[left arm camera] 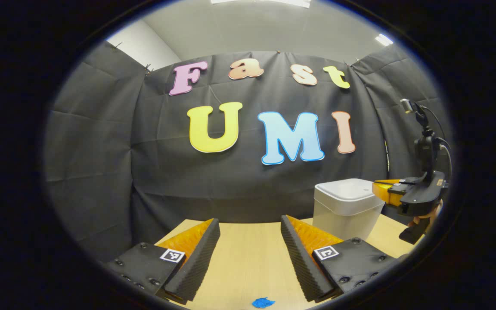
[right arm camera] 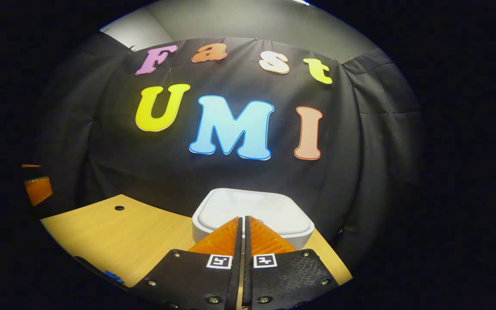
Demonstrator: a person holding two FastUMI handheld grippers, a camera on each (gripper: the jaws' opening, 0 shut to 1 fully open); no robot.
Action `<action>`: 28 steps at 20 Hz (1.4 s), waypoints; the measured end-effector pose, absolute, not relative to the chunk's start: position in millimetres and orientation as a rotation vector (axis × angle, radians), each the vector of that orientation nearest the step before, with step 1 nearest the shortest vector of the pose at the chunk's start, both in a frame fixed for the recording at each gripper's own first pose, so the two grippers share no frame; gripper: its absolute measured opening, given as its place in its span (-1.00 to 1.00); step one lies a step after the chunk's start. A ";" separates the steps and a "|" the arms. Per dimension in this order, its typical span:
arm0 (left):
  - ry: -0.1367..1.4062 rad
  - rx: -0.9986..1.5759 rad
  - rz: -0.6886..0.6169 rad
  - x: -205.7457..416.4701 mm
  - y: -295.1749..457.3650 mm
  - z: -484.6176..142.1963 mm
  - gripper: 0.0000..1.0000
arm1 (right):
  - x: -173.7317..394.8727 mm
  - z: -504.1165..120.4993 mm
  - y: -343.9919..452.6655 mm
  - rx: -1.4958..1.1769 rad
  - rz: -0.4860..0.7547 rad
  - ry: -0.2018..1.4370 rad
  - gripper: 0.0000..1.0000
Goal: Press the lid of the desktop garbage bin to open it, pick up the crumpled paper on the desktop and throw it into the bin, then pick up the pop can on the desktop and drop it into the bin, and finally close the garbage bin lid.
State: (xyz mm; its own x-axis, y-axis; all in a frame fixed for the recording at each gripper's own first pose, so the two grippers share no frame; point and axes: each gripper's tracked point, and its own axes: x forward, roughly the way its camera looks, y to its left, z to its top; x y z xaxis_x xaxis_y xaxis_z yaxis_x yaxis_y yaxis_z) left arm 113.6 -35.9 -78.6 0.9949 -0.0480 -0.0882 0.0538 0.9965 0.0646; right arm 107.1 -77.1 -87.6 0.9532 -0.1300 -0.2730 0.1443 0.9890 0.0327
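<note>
A white desktop bin (left arm camera: 347,209) stands at the back right of the wooden desk, its lid (left arm camera: 348,189) down. In the right gripper view the lid (right arm camera: 274,209) lies just beyond my right gripper (right arm camera: 243,218), whose fingers are shut together with nothing between them, tips over the lid's near edge. The left gripper view shows that gripper (left arm camera: 388,190), held by a hand, at the bin's right side at lid height. My left gripper (left arm camera: 250,224) hovers open over the desk, left of the bin, holding nothing.
The wooden desk (left arm camera: 248,258) runs back to the black cloth wall. A small blue mark (left arm camera: 263,302) sits at its front edge. The desk (right arm camera: 114,232) has a small round hole (right arm camera: 119,208) at its left. My left gripper's finger (right arm camera: 38,189) shows at the far left.
</note>
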 end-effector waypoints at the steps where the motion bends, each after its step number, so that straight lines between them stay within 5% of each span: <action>1: 0.091 0.067 -0.049 115.4 -36.4 -80.5 0.90 | 112.1 -89.1 -80.4 0.041 -0.144 0.272 -0.92; 18: 0.092 0.063 -0.029 132.0 -37.4 -89.0 0.86 | 137.7 -127.6 -90.3 0.164 -0.158 0.370 -0.89; 28: 0.080 0.019 0.005 115.1 -26.0 -86.8 0.83 | 145.7 -88.8 -104.6 0.246 -0.151 0.288 -0.90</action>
